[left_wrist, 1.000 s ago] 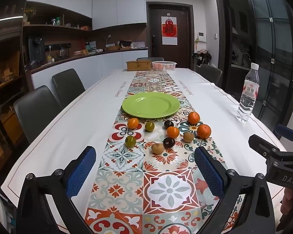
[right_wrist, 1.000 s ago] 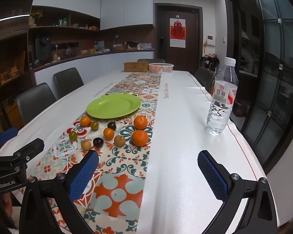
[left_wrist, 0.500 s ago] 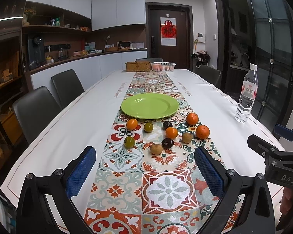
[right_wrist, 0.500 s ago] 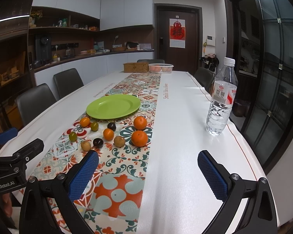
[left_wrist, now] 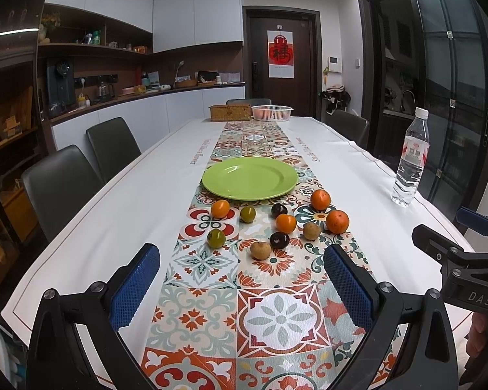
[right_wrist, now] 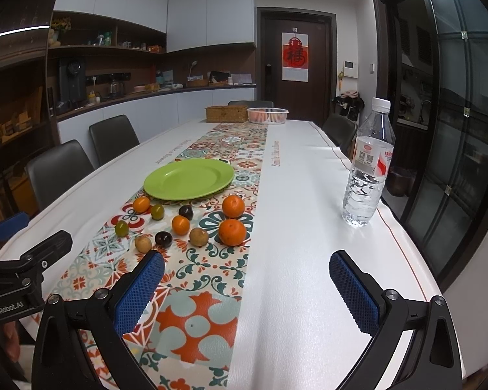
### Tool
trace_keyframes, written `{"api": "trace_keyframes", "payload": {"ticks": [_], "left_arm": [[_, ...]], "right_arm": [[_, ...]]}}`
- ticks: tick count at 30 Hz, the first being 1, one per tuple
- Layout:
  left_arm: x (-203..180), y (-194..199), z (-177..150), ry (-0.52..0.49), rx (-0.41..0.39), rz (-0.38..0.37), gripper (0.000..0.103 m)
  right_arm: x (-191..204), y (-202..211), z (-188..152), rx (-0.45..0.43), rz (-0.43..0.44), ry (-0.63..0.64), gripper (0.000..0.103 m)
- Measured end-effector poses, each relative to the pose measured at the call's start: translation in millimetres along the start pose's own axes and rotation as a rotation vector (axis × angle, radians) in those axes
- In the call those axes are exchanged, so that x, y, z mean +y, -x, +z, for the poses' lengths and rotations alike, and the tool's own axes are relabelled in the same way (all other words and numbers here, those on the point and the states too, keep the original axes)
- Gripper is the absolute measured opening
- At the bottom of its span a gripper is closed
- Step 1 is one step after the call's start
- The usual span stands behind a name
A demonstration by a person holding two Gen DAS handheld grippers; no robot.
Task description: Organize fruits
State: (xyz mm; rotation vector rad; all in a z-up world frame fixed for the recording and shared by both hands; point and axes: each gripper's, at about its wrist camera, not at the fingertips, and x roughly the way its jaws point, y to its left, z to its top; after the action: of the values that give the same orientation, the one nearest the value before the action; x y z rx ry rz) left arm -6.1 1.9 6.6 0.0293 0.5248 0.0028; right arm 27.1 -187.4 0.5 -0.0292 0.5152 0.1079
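A green plate (left_wrist: 250, 177) (right_wrist: 189, 178) lies bare on the patterned table runner. Several small fruits lie just in front of it: oranges (left_wrist: 337, 221) (right_wrist: 232, 232), green fruits (left_wrist: 216, 238) (right_wrist: 121, 228), dark plums (left_wrist: 279, 240) (right_wrist: 163, 238) and tan fruits (left_wrist: 260, 250) (right_wrist: 143, 243). My left gripper (left_wrist: 242, 286) is open and empty, low over the runner in front of the fruits. My right gripper (right_wrist: 247, 292) is open and empty, to the right of the fruits over the white cloth.
A water bottle (left_wrist: 410, 159) (right_wrist: 369, 165) stands near the table's right edge. A wicker box (left_wrist: 230, 112) and a white basket (left_wrist: 271, 112) stand at the far end. Dark chairs (left_wrist: 60, 185) line the left side.
Both grippers have moved slightly forward and down toward the fruits. Both stay open and empty. No fruit has moved.
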Motion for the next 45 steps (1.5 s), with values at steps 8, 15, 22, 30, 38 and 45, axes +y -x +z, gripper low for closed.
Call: {"api": "trace_keyframes", "payload": {"ticks": [8, 15, 22, 30, 38, 45], "left_arm": [[0.2, 2.1, 3.1, 0.000, -0.004, -0.001, 0.103], [0.4, 1.9, 1.9, 0.000, -0.004, -0.001, 0.103], [0.5, 3.3, 6.4, 0.000, -0.006, 0.000, 0.102], [0.8, 3.2, 4.3, 0.000, -0.006, 0.001, 0.103], [2.9, 3.6, 6.7, 0.000, 0.000, 0.002, 0.103], [5.0, -4.7, 2.1, 0.003, 0.026, 0.001, 0.102]], "right_arm": [[-0.5, 0.2, 1.7, -0.001, 0.000, 0.001, 0.102], [-0.5, 0.6, 0.7, -0.003, -0.001, 0.000, 0.103], [-0.4, 0.8, 0.8, -0.004, 0.000, 0.000, 0.102], [-0.1, 0.3, -0.5, -0.005, -0.001, 0.001, 0.102], [0.4, 2.3, 1.3, -0.005, 0.002, 0.004, 0.103], [2.0, 0.7, 1.7, -0.006, 0.004, 0.024, 0.102]]}}
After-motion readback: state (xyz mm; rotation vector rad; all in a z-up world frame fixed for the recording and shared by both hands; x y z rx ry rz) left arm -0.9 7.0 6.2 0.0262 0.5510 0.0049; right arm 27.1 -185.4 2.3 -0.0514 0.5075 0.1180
